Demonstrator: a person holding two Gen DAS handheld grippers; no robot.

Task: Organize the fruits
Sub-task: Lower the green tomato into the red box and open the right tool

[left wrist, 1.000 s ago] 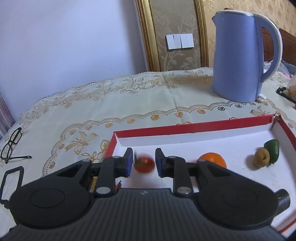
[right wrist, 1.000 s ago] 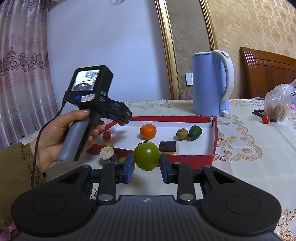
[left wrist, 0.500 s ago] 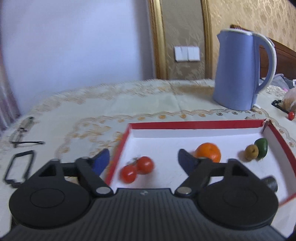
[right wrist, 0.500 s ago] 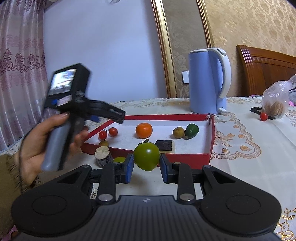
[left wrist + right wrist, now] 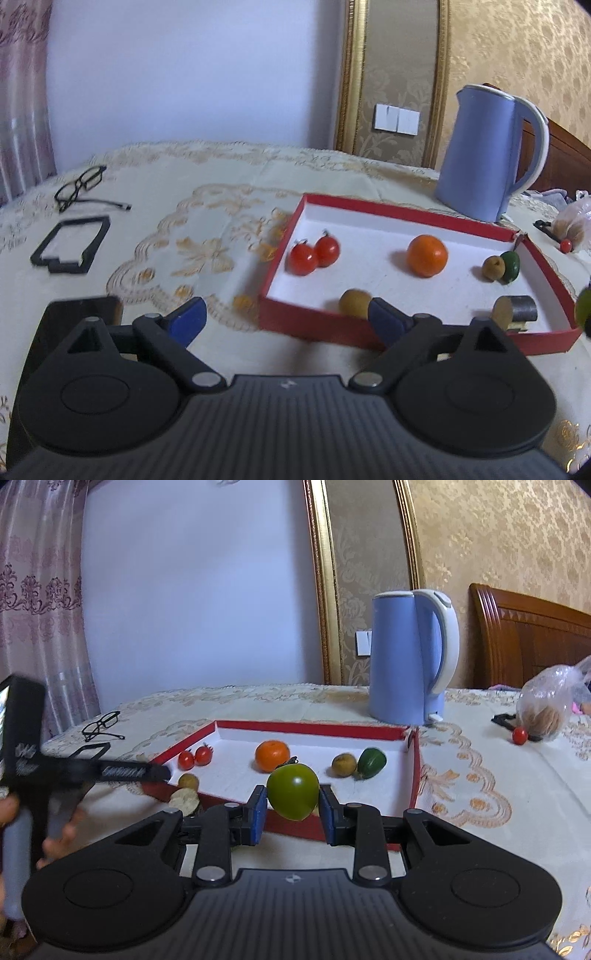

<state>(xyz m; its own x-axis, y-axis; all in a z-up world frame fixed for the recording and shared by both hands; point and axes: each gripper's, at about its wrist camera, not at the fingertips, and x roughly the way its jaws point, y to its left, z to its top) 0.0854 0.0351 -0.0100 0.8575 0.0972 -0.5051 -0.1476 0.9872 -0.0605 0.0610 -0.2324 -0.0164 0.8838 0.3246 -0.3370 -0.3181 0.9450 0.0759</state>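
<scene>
The right tongs [image 5: 293, 814] are clenched on a green tomato [image 5: 293, 791], held above the counter just short of the near wall of the red tray [image 5: 413, 775]. The tray's white floor lies straight ahead of and below the tomato, with an orange [image 5: 272, 755] beyond it, so the drop likely calls for a short forward reach. The left tongs [image 5: 284, 321] are spread wide and hold nothing, near the tray's left corner.
</scene>
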